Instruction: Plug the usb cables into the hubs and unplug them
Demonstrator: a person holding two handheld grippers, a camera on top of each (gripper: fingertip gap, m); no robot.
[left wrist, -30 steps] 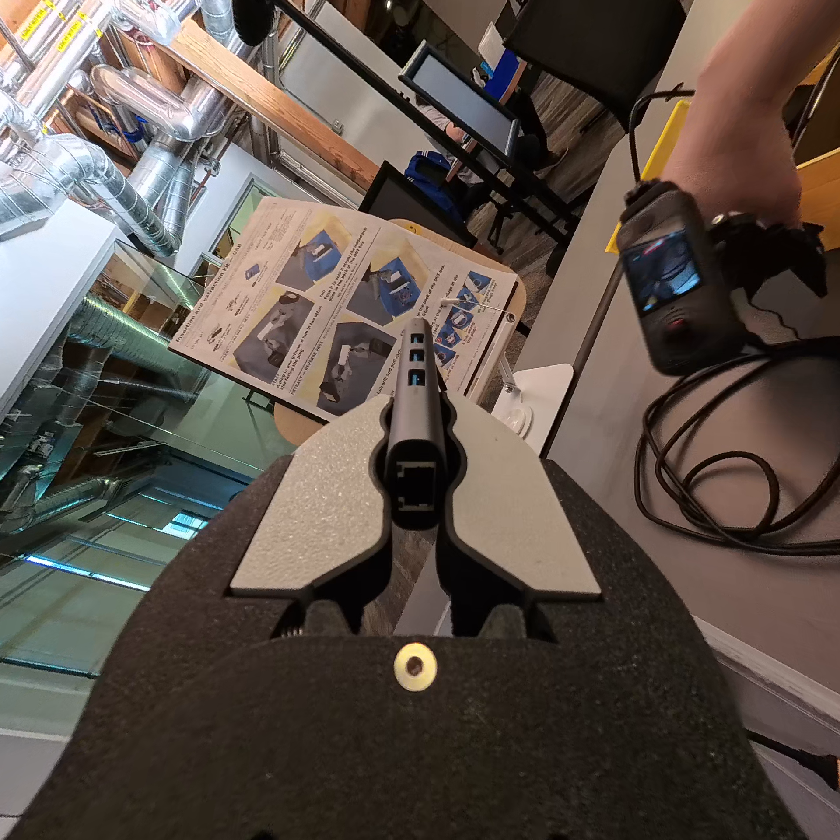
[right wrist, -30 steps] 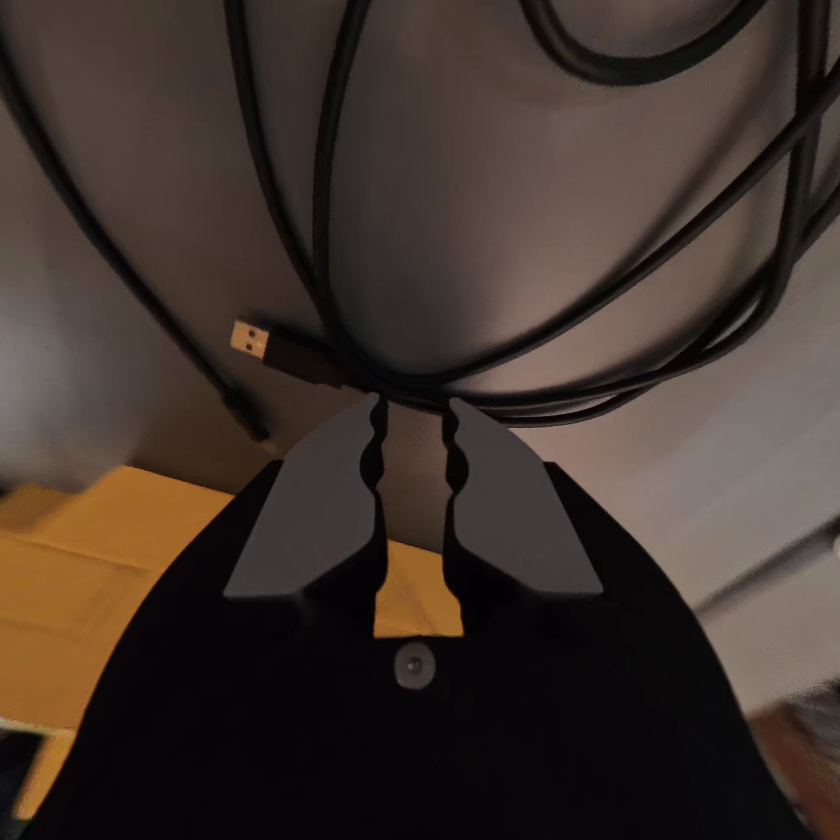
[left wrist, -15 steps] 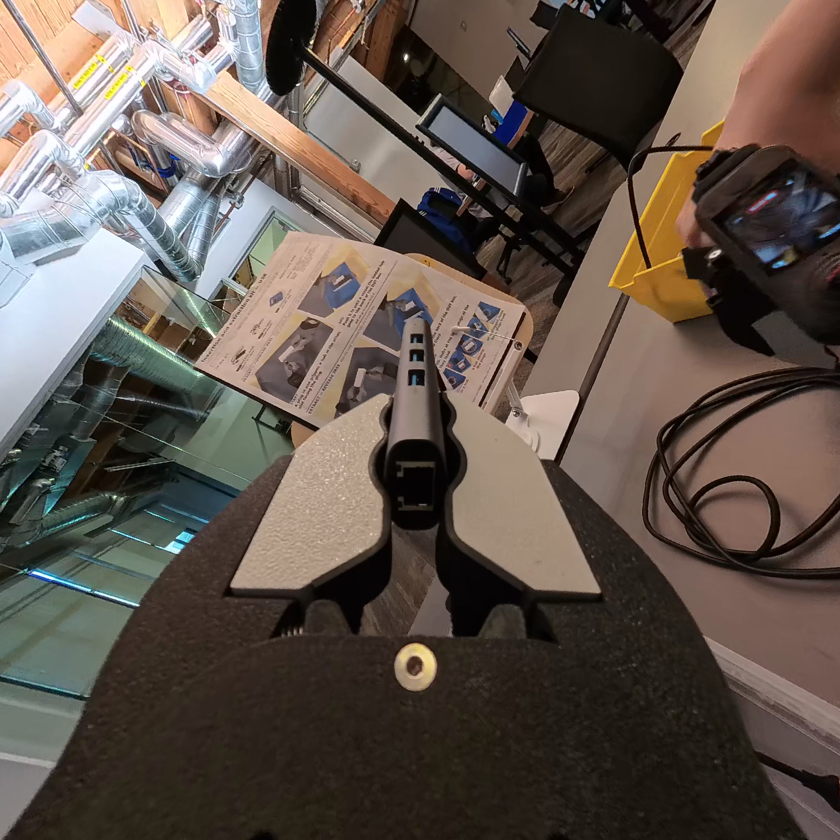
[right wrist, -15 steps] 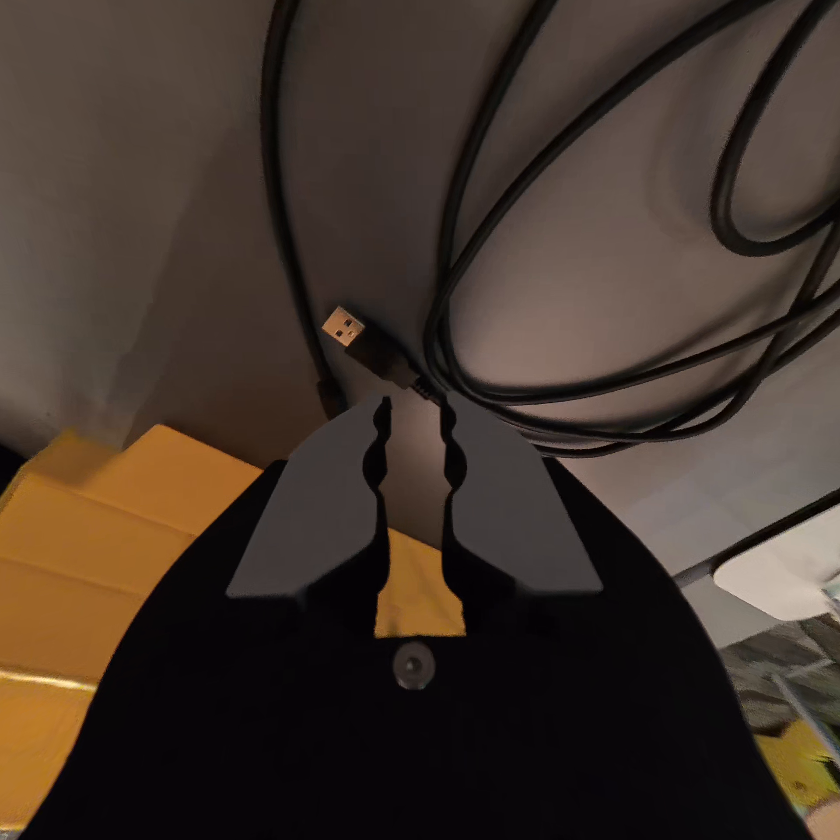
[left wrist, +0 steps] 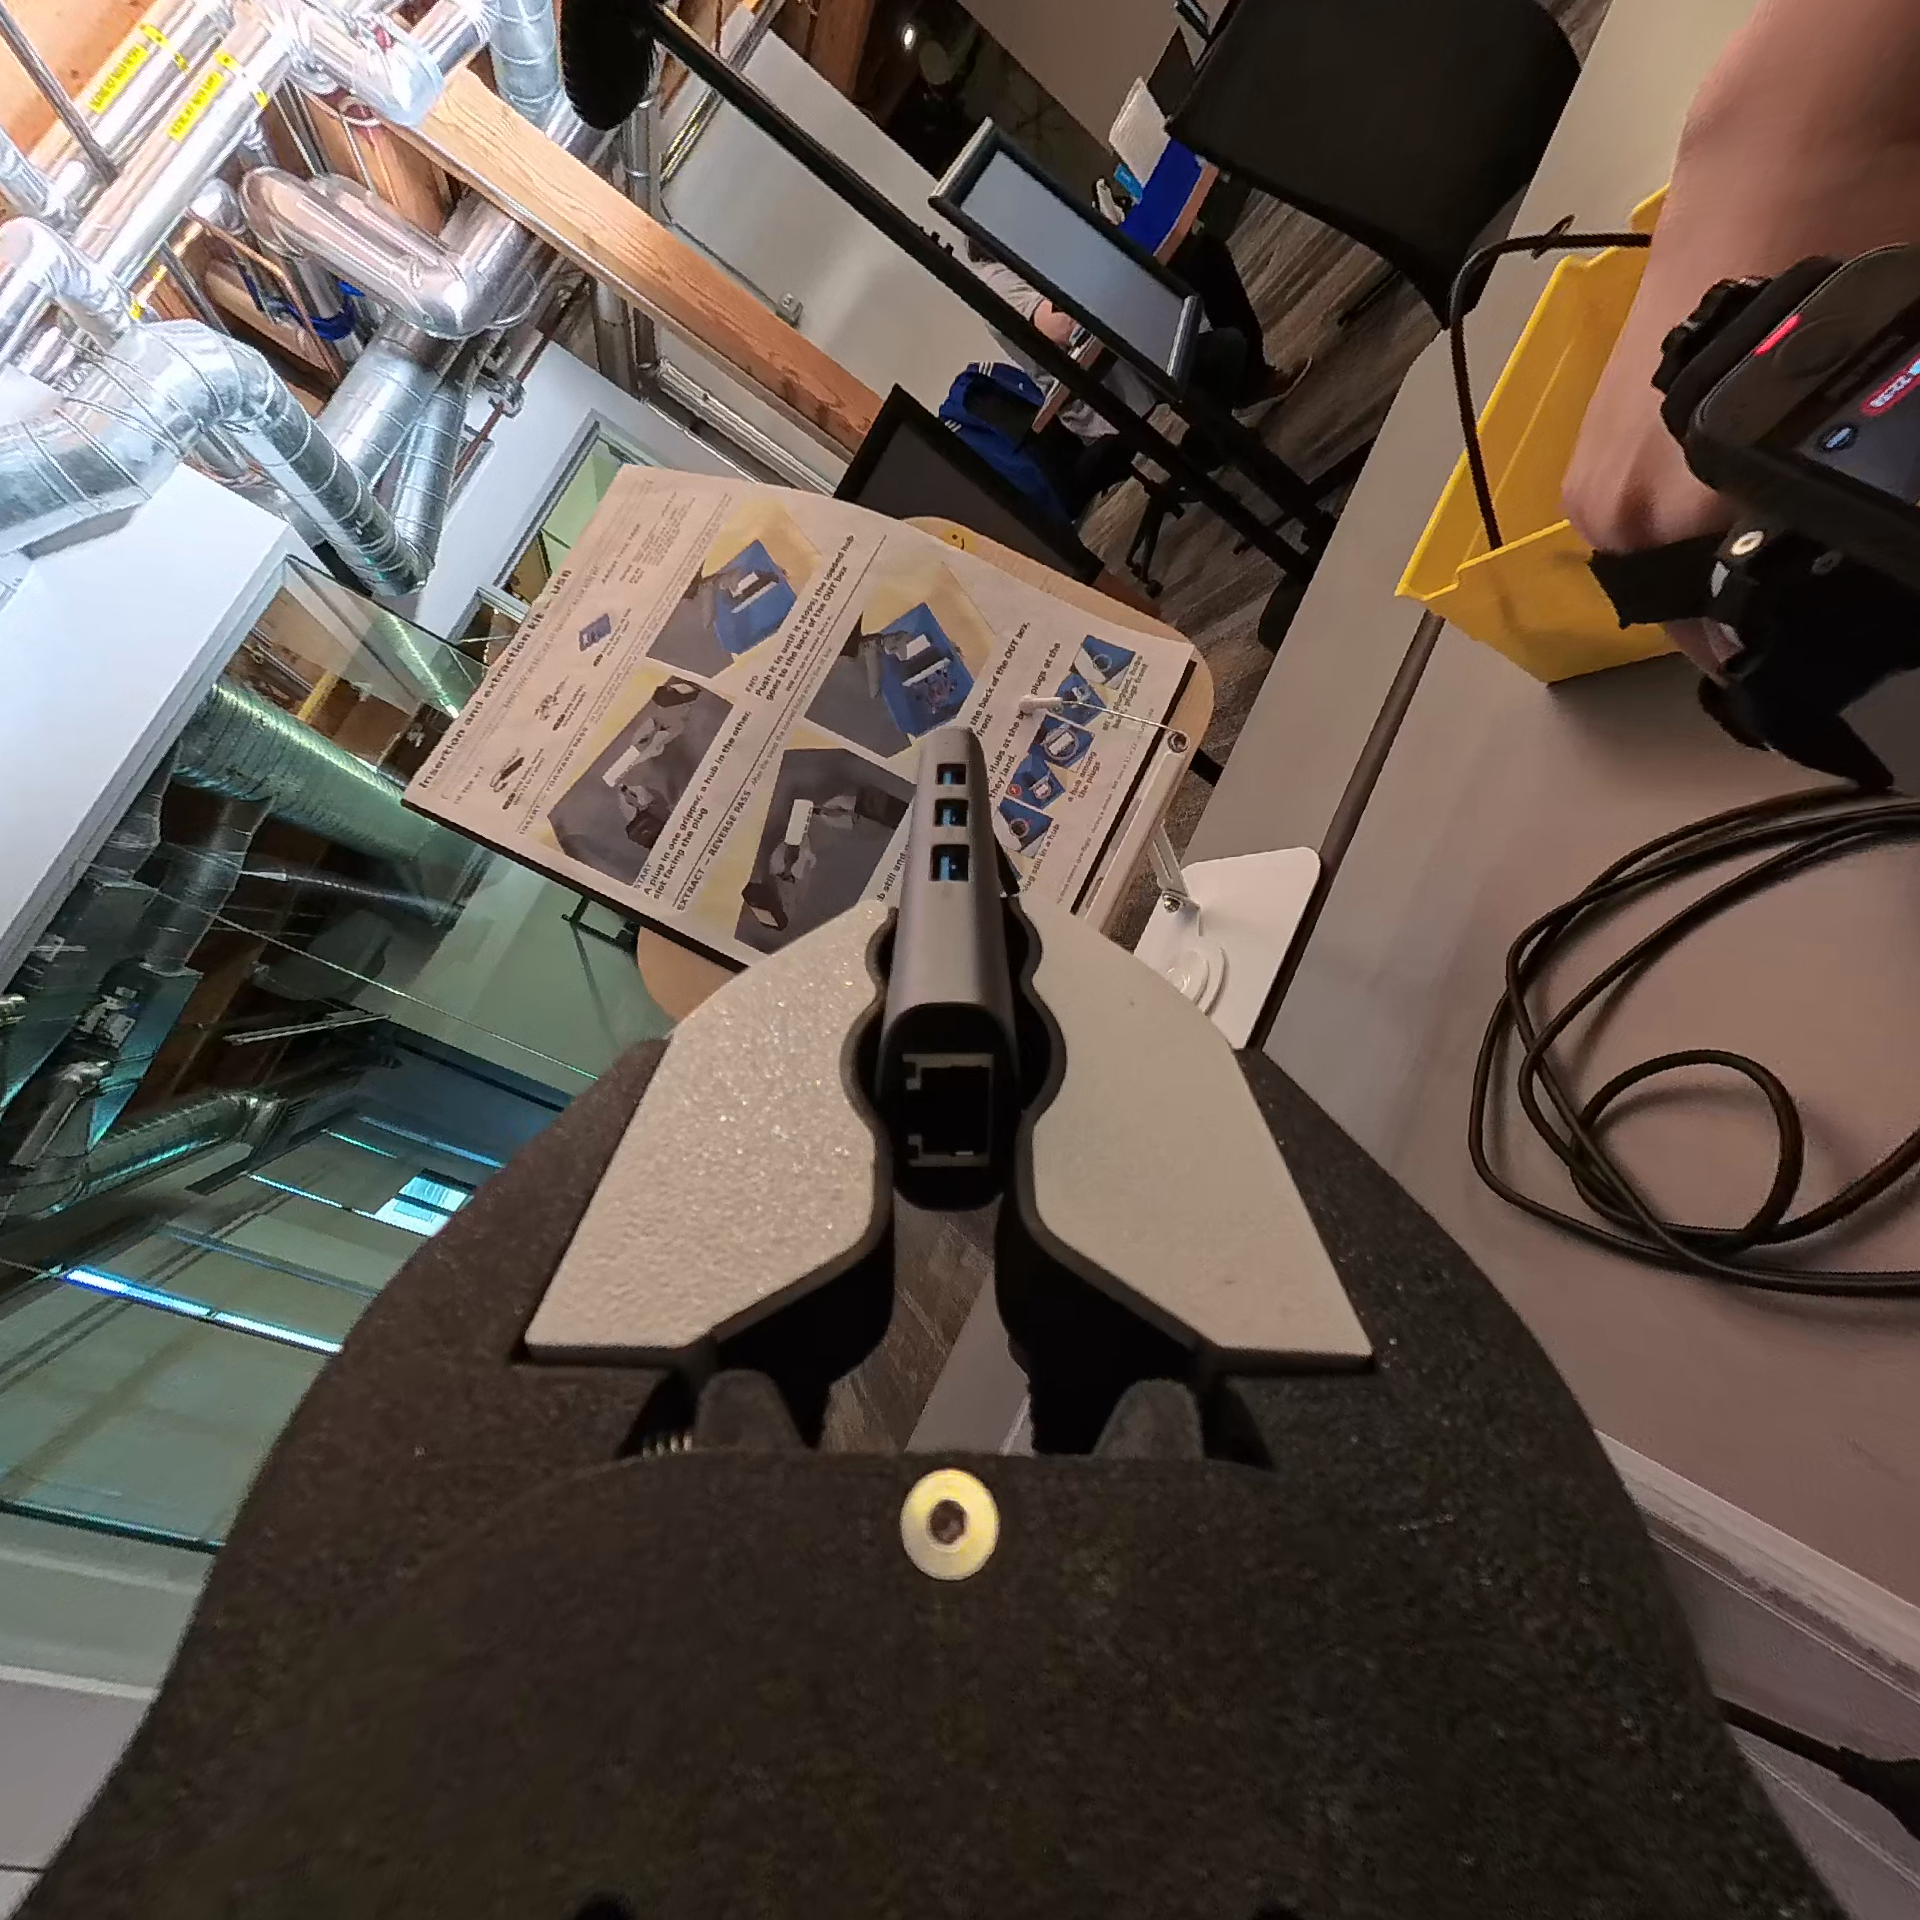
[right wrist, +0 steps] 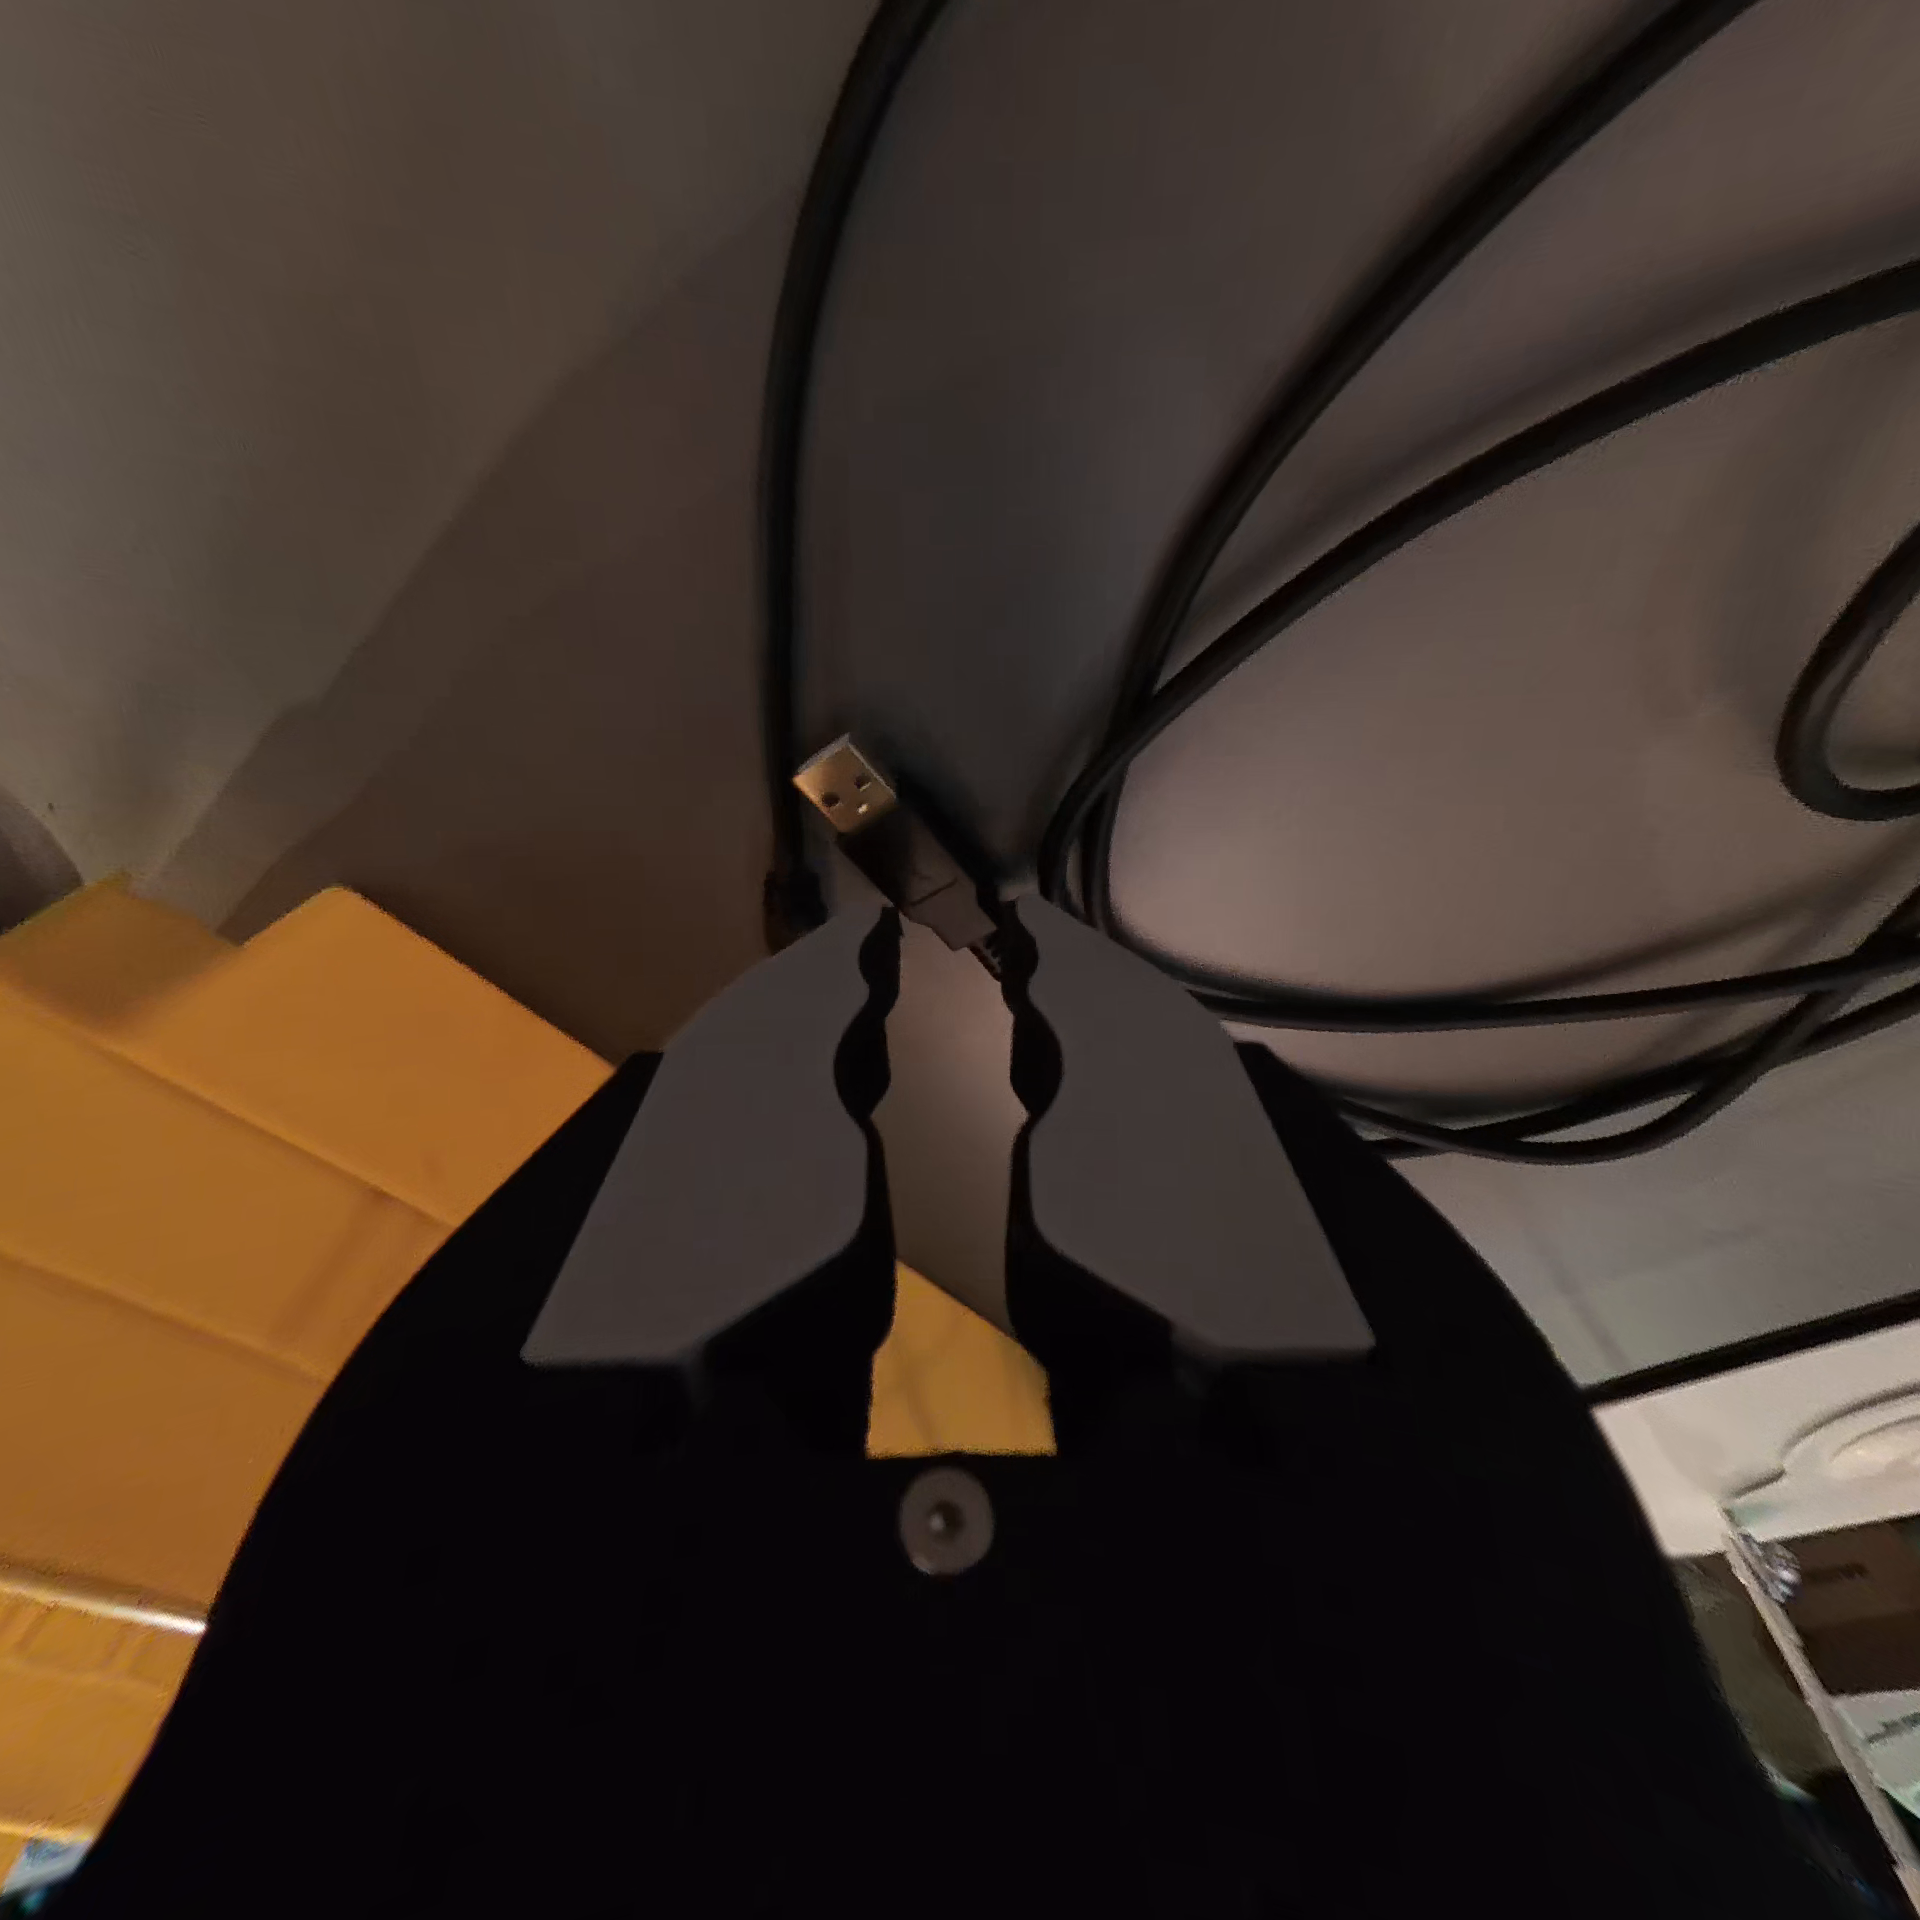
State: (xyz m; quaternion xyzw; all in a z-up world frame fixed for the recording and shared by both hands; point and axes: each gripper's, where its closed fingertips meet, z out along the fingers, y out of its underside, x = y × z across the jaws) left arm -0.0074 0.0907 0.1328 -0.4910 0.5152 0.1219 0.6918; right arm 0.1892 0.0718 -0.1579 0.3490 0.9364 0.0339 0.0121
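I have the left gripper [left wrist: 951, 1039] clamped on the dark hub [left wrist: 948, 977], which runs forward between the jaws and out past their tips, its three blue ports facing up ahead of them. The right gripper [right wrist: 948, 920] has its jaws parted and empty, poised over the desk [right wrist: 416, 416]. The usb plug [right wrist: 883, 831] lies on the desk just ahead of the jaw tips, its rear end reaching into the gap, metal end pointing away; the black cable [right wrist: 1455, 727] coils off to the right. I judge this the pick-up step: next I should ease forward, straddle the plug body and close squarely.
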